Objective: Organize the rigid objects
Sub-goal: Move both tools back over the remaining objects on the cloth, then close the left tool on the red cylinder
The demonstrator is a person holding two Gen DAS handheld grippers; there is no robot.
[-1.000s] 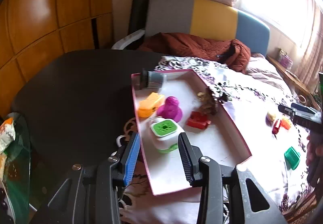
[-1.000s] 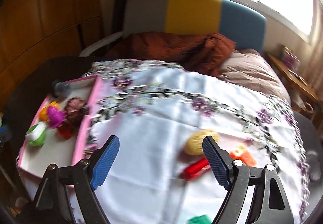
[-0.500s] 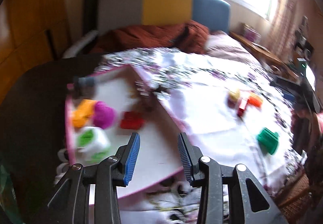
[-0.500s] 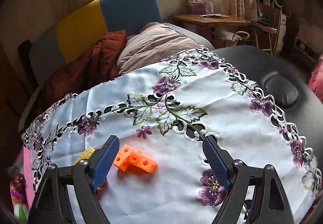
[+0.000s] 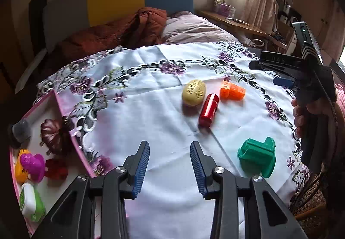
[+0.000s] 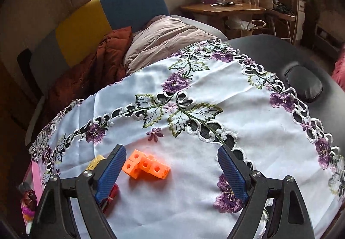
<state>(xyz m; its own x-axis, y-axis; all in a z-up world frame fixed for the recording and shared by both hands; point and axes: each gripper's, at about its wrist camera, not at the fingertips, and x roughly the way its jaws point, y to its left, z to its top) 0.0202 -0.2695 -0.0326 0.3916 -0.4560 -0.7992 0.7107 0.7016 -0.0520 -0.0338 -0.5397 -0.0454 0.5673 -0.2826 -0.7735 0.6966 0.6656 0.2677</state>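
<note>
Left wrist view: left gripper (image 5: 170, 166) parted a moderate way, holding nothing, hovering over the embroidered white tablecloth (image 5: 151, 114). Ahead and to the right of its fingertips, a red cylinder (image 5: 208, 110) lying flat, long axis running from near-left to far-right, its rounded far end pointing away toward the orange block cluster (image 5: 232, 92). Just left of that far end, a yellow oval piece (image 5: 193, 92), long axis tilted the same way, close beside the cylinder. Nearer and further right, a green flanged piece (image 5: 257, 157) lying on its side, flange toward the right. Far to the left, a pink-edged tray (image 5: 64, 119) holding a grey-capped piece (image 5: 20, 131), a dark red flower shape (image 5: 54, 134), a magenta piece (image 5: 32, 163), a red piece (image 5: 56, 169) and a white-and-green piece (image 5: 31, 201). At the right edge, the right gripper (image 5: 282, 82) seen side-on in a hand (image 5: 308, 111). Right wrist view: right gripper (image 6: 172, 165) spread wide, empty. Between the fingers, nearer the left one, the orange block cluster (image 6: 145, 166), long axis running left to right across the view, holes facing the camera. Behind the left finger (image 6: 111, 171), the yellow oval piece (image 6: 94, 162) and red cylinder (image 6: 110, 194), mostly hidden
</note>
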